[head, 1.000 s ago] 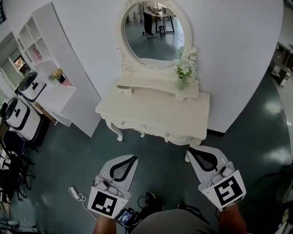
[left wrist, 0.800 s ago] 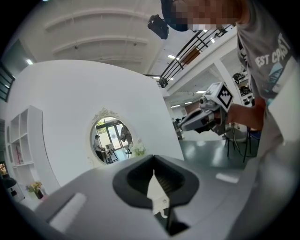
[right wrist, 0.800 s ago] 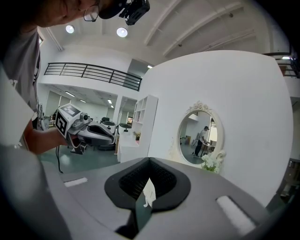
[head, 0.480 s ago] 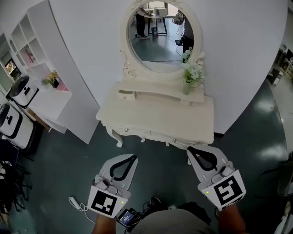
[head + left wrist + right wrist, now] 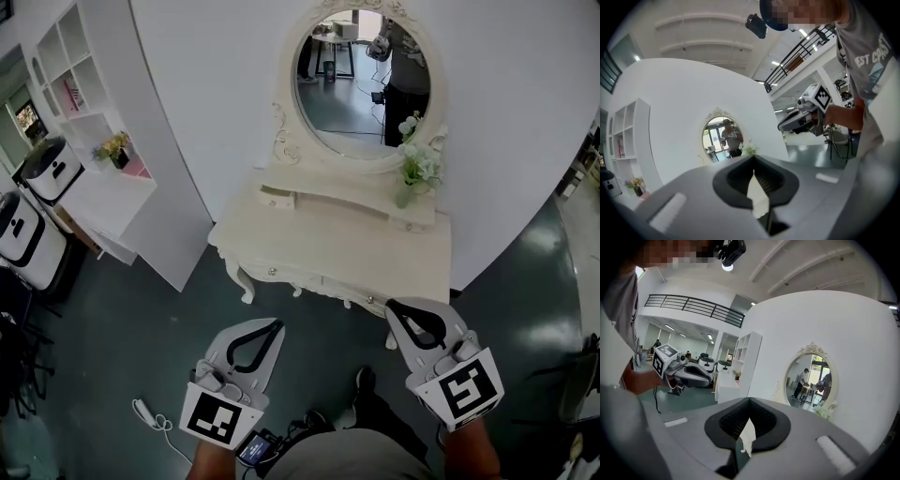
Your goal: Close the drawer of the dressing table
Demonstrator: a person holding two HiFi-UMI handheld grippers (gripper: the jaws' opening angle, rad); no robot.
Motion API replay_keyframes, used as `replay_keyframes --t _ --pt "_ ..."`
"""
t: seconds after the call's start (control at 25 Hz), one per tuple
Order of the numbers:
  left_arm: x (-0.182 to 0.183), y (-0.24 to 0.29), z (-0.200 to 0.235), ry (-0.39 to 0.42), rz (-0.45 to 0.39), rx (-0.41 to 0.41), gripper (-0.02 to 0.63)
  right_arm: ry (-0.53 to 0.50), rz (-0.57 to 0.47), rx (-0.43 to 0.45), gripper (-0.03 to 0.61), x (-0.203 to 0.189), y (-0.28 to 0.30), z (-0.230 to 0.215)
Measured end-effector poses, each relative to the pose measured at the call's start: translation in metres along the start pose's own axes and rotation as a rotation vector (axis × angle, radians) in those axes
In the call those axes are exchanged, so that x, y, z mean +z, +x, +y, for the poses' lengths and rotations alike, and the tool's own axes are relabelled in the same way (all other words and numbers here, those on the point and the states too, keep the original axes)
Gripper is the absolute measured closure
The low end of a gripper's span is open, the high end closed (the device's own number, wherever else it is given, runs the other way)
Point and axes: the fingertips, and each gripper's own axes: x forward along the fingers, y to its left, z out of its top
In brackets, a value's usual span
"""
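The cream dressing table [image 5: 328, 246] stands against the white wall, with an oval mirror [image 5: 362, 82] and a vase of flowers [image 5: 414, 172] on its raised shelf. A small drawer [image 5: 276, 197] at the shelf's left end sticks out a little. My left gripper [image 5: 277, 325] is shut and empty, in front of the table's left side and apart from it. My right gripper [image 5: 392, 305] is also shut and empty, its tips close to the table's front right edge. The mirror [image 5: 723, 138] shows in the left gripper view above the shut left gripper [image 5: 753, 158]. In the right gripper view the mirror [image 5: 811, 380] stands beyond the shut right gripper [image 5: 749, 400].
A white shelf unit [image 5: 84, 112] stands left of the table, with white machines [image 5: 52, 169] beside it. A white cable [image 5: 150, 417] lies on the dark green floor at lower left. The person's shoe [image 5: 364, 380] is between the grippers.
The table has come nearer and shifted right in the head view. Both grippers have moved forward toward it, still shut.
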Motion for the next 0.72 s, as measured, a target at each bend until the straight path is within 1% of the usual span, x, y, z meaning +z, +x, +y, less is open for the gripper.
replay_keyframes --t 0.2,0.44,0.6,0.72 --pt "-0.015 -0.008 0.02 -0.01 0.038 0.068 0.612 -0.022 -0.029 0.07 0.577 0.009 0.035 0.003" --pt "-0.027 -0.009 0.047 -0.032 0.089 0.18 0.612 -0.033 -0.058 0.182 0.577 0.014 0.083 0.0" --pt "-0.036 0.006 0.069 -0.023 0.117 0.229 0.612 -0.032 -0.075 0.245 0.577 0.016 0.121 -0.013" --pt "-0.046 0.022 0.083 -0.04 0.153 0.268 0.611 -0.039 -0.077 0.288 0.577 0.013 0.147 -0.028"
